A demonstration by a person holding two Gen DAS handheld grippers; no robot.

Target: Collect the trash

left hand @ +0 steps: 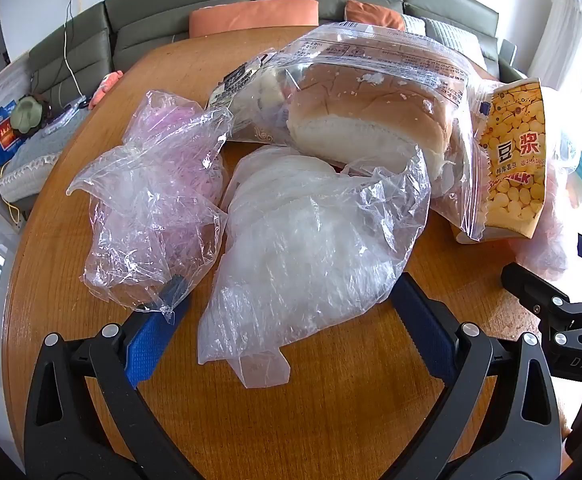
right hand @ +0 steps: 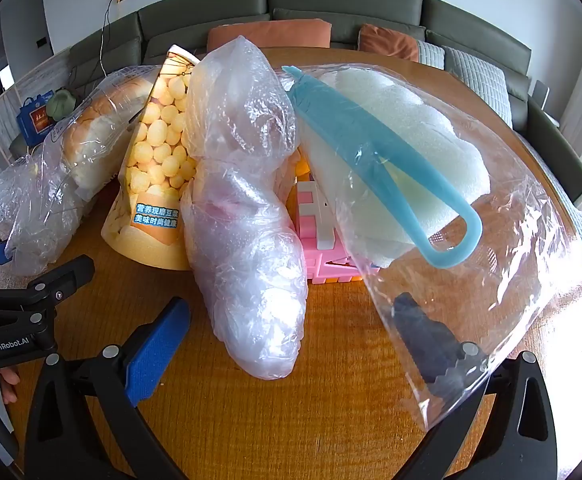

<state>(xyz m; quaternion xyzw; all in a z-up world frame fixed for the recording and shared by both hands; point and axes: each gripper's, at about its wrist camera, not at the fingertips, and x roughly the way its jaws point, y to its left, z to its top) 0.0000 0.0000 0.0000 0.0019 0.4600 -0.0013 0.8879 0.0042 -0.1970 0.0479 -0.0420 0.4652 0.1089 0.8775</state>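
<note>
Left wrist view first: we see our left gripper [left hand: 291,312] spread wide and angled down at the round wooden table [left hand: 331,420], gripping nothing. Between its blue pads [left hand: 151,340] lies a crumpled clear bag of white foam sheets [left hand: 303,240], apparently untouched by the pads. At ten o'clock from it sits a pinkish crumpled bag [left hand: 155,200], whose edge drapes over the left pad. Farther off, at twelve o'clock, a bread loaf in a clear printed bag [left hand: 367,120] rests, and at two o'clock a yellow soy-milk pouch [left hand: 515,160].

Right wrist view: our right gripper [right hand: 291,344] also stands wide, empty. A lumpy clear bag [right hand: 247,220] lies just ahead at twelve o'clock. A large clear bag holding a white sponge and blue handle [right hand: 411,152] sits at two o'clock, its film draped over the right pad [right hand: 427,344]. Pink plastic blocks [right hand: 315,240] peek between the two bags. Beyond, a green sofa [right hand: 331,0] curves around.
</note>
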